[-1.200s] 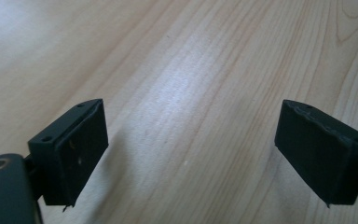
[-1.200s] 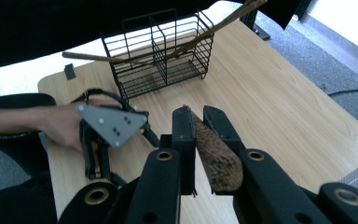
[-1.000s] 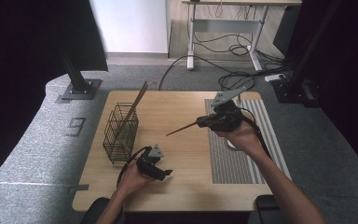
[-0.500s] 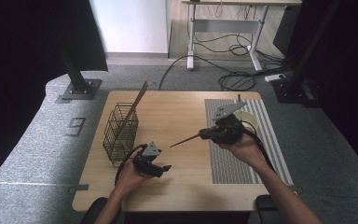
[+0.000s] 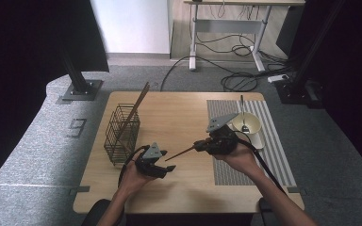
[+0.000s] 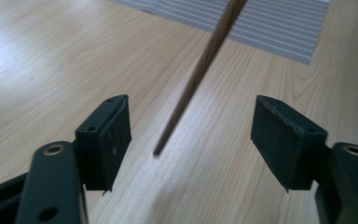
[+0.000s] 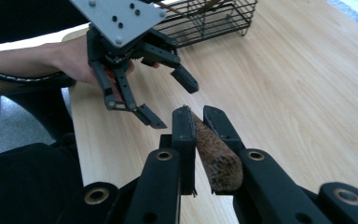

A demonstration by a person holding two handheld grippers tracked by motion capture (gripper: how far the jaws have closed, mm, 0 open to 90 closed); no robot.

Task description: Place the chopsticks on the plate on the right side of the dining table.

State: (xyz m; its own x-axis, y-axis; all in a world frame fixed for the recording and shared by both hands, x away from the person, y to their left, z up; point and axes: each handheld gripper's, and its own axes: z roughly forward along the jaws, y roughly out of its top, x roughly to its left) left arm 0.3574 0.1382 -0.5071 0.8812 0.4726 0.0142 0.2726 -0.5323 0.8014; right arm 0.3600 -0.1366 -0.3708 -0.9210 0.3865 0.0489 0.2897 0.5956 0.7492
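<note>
1. Right gripper [image 7: 196, 116] has its jaws closed on the thick end of a wooden stick [image 7: 216, 156] — the thin end points toward the left gripper [image 6: 191, 128].
2. Left gripper's jaws stand wide apart, holding nothing; the stick's tip hangs between them above the table [image 5: 179, 117].
3. Beyond stands a wire basket [image 5: 121, 134] — at the right, a bowl [image 5: 252, 123] on a striped mat [image 5: 275, 141].

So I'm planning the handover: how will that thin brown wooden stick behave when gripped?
The thin brown wooden stick juts out straight from the right hand-held gripper, so probably stiff. Slim, so likely light. Seemingly round, it may roll if dropped.
</note>
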